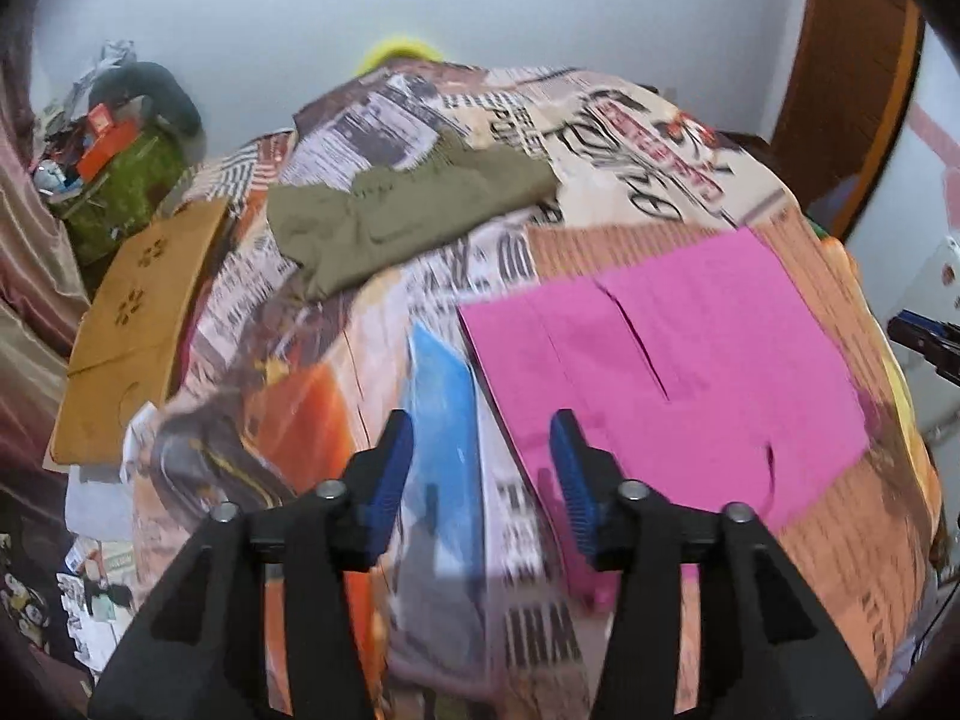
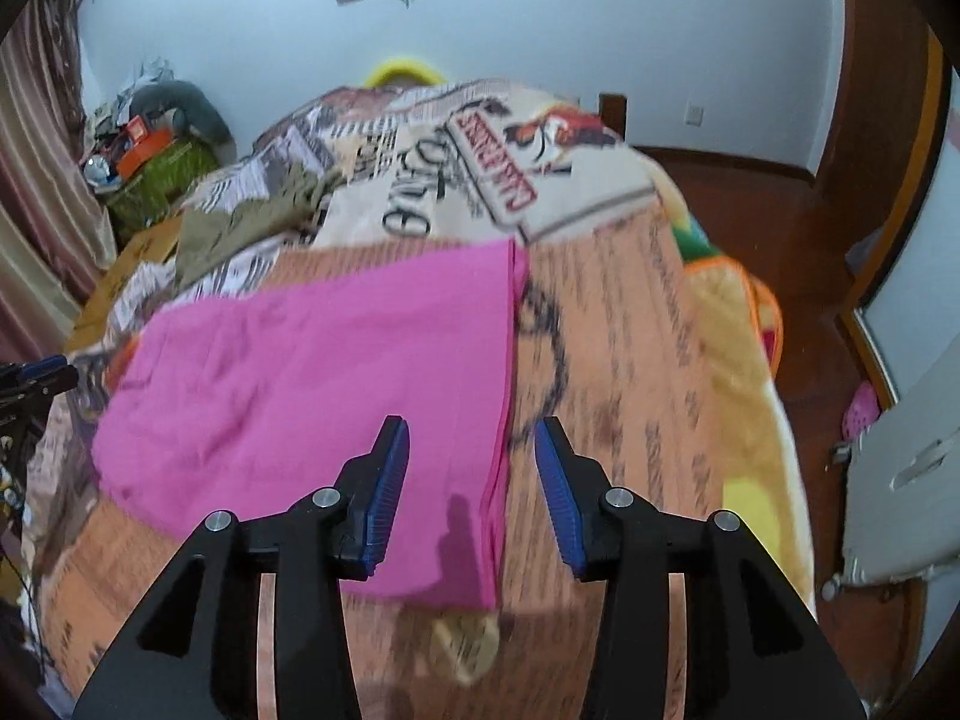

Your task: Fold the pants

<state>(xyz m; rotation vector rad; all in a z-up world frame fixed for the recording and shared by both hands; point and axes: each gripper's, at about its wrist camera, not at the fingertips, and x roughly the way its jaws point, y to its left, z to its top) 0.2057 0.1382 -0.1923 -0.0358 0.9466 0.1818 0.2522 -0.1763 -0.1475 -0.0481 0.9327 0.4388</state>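
Hovering both tongs spread and empty over the bed [image 2: 630, 324]: we see left tongs [image 1: 483, 426] by the near left edge of the folded pink pants [image 1: 672, 360], right tongs [image 2: 471, 432] over their near right edge; olive garment [image 1: 396, 210] far left.

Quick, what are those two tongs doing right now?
Left tongs: open, holding nothing.
Right tongs: open, empty, above the pink pants.
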